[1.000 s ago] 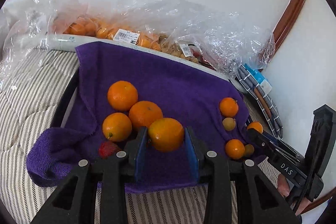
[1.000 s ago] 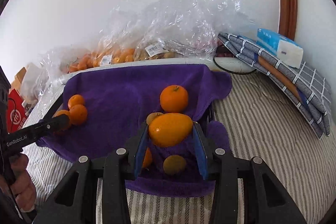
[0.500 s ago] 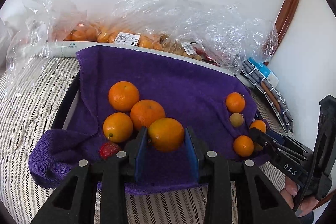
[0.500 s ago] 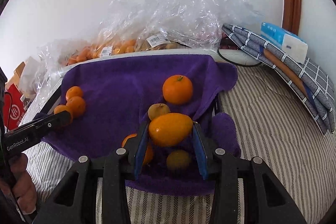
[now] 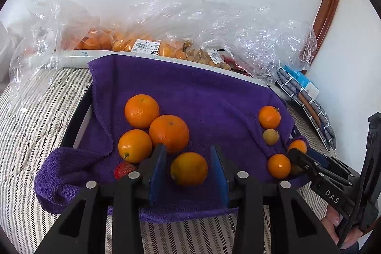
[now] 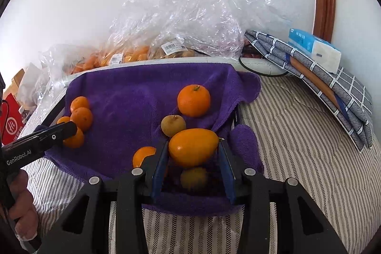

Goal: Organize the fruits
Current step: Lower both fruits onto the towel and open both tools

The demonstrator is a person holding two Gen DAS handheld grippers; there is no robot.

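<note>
A purple towel (image 5: 202, 92) holds the fruit. My left gripper (image 5: 187, 148) is opening; a round orange (image 5: 189, 168) lies on the towel between its blue pads with a gap on each side. Three bigger oranges (image 5: 169, 133) and a strawberry (image 5: 125, 169) sit just to its left. My right gripper (image 6: 193, 143) is shut on an oval orange fruit (image 6: 193, 147), held above a yellowish fruit (image 6: 194, 179). A tangerine (image 6: 193, 100) and a brown fruit (image 6: 173, 125) lie just beyond it. The right gripper (image 5: 321, 170) also shows by the small oranges (image 5: 279, 165).
Clear plastic bags of fruit (image 5: 147, 44) line the white wall behind the towel. A folded checked cloth (image 6: 328, 85) with a tissue pack (image 6: 314, 49) lies at the right. Striped bedding (image 6: 297, 135) surrounds the towel. A red box (image 6: 10, 120) stands far left.
The left jaws have parted and the round orange has dropped from between them onto the towel. The right gripper still holds the oval fruit in about the same spot.
</note>
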